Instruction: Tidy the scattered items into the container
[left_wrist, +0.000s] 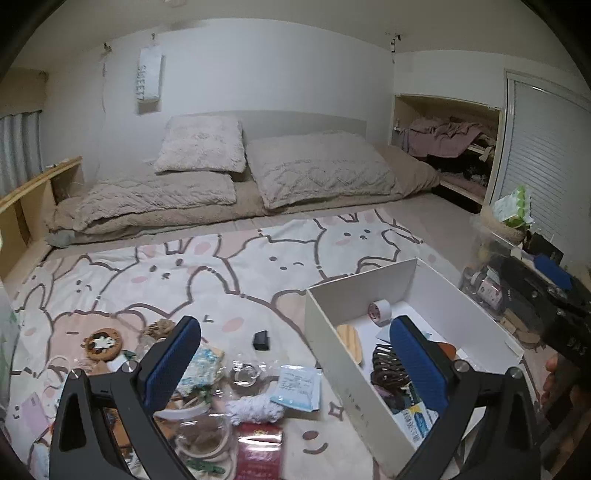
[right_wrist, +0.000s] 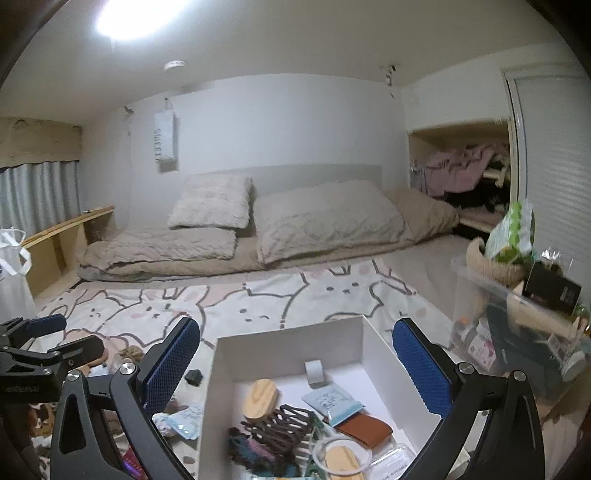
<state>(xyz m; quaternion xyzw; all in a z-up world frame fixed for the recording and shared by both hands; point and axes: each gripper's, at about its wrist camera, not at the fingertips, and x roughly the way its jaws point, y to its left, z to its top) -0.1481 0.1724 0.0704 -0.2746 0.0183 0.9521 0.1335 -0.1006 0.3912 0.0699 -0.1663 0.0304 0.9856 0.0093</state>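
My left gripper (left_wrist: 295, 365) stands open above a heap of loose items on the bunny-print blanket (left_wrist: 240, 269). Among them are a blue-white packet (left_wrist: 295, 386), a white fluffy piece (left_wrist: 255, 406), a red packet (left_wrist: 258, 454), a small black box (left_wrist: 261, 339) and a round cookie-like coaster (left_wrist: 103, 343). Nothing is between its pads. The white box (right_wrist: 284, 332) lies under my open, empty right gripper (right_wrist: 295, 369). Inside are a tape roll (right_wrist: 316, 371), a wooden brush (right_wrist: 260, 398), a packet (right_wrist: 330, 402), a brown hair claw (right_wrist: 280, 424) and a tan leather piece (right_wrist: 365, 428).
A clear plastic bin (right_wrist: 517, 332) full of things stands right of the box, with a woven basket (right_wrist: 495, 266) on top. Folded bedding and pillows (left_wrist: 221, 177) lie beyond the blanket. A wooden shelf (left_wrist: 33, 199) runs along the left wall.
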